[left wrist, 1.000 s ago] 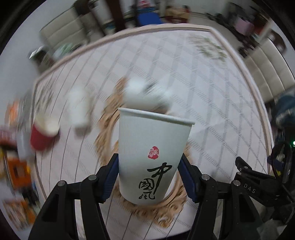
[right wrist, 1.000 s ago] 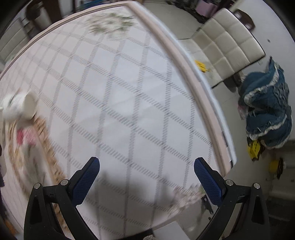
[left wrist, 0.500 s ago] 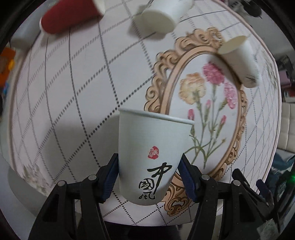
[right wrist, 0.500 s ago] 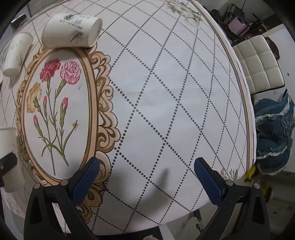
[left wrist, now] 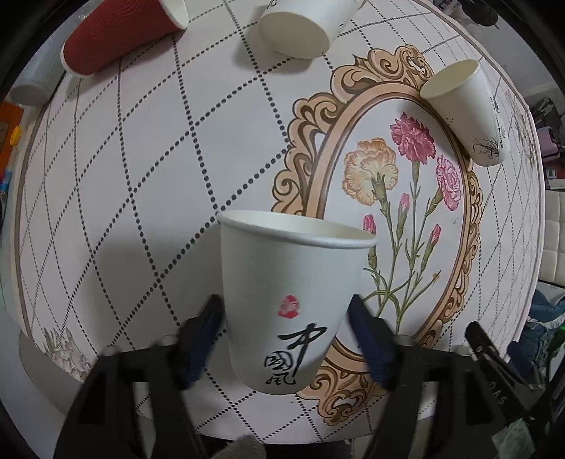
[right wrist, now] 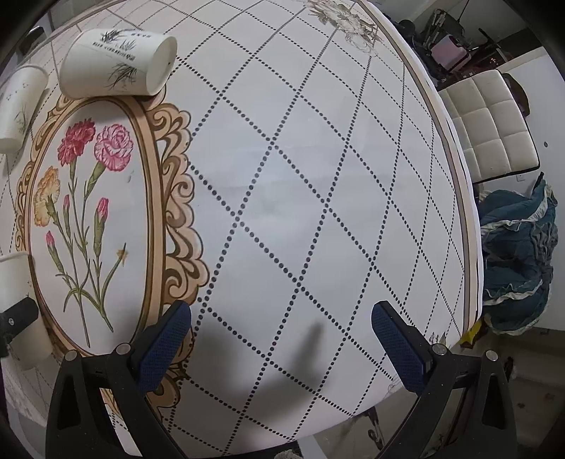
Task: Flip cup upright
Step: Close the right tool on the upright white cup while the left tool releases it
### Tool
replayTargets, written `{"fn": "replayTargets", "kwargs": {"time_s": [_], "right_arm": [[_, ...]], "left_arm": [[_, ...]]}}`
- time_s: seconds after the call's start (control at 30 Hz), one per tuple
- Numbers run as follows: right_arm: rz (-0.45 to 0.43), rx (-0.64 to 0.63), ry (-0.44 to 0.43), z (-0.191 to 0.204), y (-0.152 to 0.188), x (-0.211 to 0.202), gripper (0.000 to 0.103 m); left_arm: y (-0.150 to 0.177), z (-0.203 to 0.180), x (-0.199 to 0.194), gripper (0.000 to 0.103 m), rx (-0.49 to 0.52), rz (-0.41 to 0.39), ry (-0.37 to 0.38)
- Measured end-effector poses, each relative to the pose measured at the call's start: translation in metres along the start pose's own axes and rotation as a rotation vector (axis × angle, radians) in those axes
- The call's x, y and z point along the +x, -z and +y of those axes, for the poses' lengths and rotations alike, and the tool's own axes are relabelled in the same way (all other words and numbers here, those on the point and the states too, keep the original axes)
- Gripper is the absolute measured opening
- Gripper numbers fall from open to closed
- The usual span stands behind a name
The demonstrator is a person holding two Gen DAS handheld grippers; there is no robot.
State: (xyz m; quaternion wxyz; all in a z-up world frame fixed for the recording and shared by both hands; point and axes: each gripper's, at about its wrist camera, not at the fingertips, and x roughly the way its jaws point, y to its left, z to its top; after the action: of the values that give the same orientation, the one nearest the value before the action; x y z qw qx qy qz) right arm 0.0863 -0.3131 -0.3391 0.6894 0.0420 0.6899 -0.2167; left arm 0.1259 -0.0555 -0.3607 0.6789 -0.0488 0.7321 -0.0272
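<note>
A white paper cup [left wrist: 289,300] with black calligraphy and a red seal stands upright, rim up, between the fingers of my left gripper [left wrist: 287,335]. The blue pads sit at its two sides, slightly blurred; the gap to the cup walls is small and I cannot tell if they still press it. The cup is at the near edge of the table, and its side shows at the left edge of the right wrist view [right wrist: 17,303]. My right gripper [right wrist: 279,339] is open and empty above bare tablecloth.
The round table [right wrist: 317,176] has a white dotted-diamond cloth with a flower medallion. Three cups lie on their sides: a red one [left wrist: 120,35], a white one [left wrist: 303,28] and another white one [left wrist: 466,109]. A cream chair [right wrist: 491,127] and blue cloth [right wrist: 515,254] are beyond the right edge.
The left gripper swung down over the table with the cup, then its fingers spread a little at the cup's sides. The right gripper stayed open and settled over the right half of the table.
</note>
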Motion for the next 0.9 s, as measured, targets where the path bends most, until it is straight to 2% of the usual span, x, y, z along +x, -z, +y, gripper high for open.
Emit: {"fn": "replayTargets", "kwargs": {"time_s": [0.07,0.37,0.47,0.53,0.7,0.8,0.9], "right_arm": [[-0.006,0.001,-0.005,0.0,0.002,-0.003,0.103],[-0.012,0.002,-0.005,-0.001,0.005,-0.004,0.103],[-0.012,0.008,-0.006,-0.001,0.005,-0.006,0.103],[-0.012,0.016,-0.01,0.0,0.005,-0.009,0.103],[-0.019,0.03,-0.029,-0.002,0.007,-0.018,0.103],[-0.017,0.028,-0.067,0.003,0.01,-0.026,0.103],[-0.018,0.002,-0.114,0.019,0.016,-0.038,0.103]], "left_arm": [[-0.001,0.003,-0.001,0.096,0.012,-0.009,-0.005],[-0.012,-0.006,-0.022,0.096,0.03,-0.063,-0.011],[-0.014,-0.009,-0.041,0.096,0.047,-0.109,-0.03],[-0.015,-0.005,-0.064,0.096,0.071,-0.173,-0.061],[-0.013,0.028,-0.109,0.096,0.072,-0.339,-0.143],[-0.001,0.064,-0.12,0.096,0.051,-0.402,-0.183],[0.006,0.089,-0.117,0.098,0.011,-0.411,-0.196]]}}
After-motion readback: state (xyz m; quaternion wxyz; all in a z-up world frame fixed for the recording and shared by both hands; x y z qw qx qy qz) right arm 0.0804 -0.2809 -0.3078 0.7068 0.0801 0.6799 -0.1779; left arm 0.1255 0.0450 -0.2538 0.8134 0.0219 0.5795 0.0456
